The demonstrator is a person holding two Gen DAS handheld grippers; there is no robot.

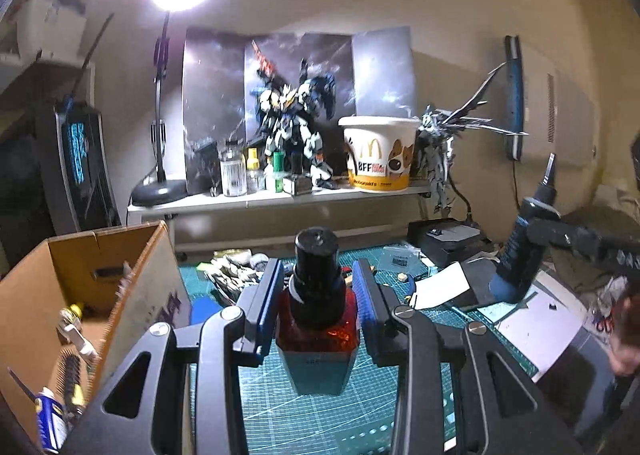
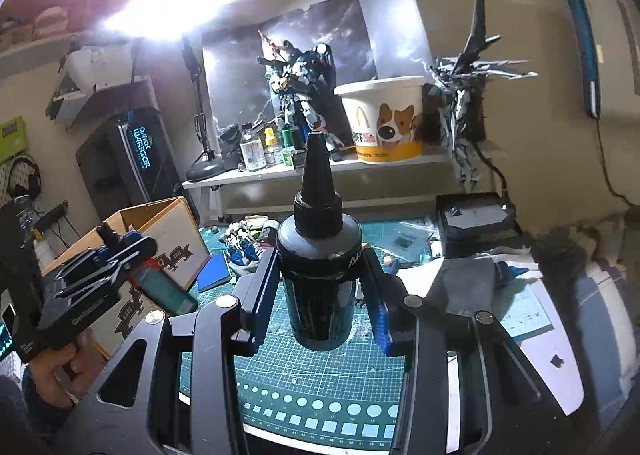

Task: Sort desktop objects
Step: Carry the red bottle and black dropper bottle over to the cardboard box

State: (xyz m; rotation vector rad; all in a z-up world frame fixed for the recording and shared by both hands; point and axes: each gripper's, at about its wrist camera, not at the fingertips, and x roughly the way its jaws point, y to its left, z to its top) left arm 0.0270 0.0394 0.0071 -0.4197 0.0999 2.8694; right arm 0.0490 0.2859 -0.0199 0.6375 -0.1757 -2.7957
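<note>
Cardboard box (image 1: 80, 295) beside left tool (image 1: 318, 295) gripping red bottle (image 1: 316, 319).

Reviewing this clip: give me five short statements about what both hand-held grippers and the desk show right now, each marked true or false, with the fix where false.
1. The left hand-held gripper holds a red bottle with a black cap. True.
2. The right hand-held gripper is empty. False: it grips a black dropper bottle.
3. A cardboard box stands open at the left. True.
4. The bucket on the shelf lies tipped over. False: it stands upright.
5. A green cutting mat covers the desk under the grippers. True.
</note>
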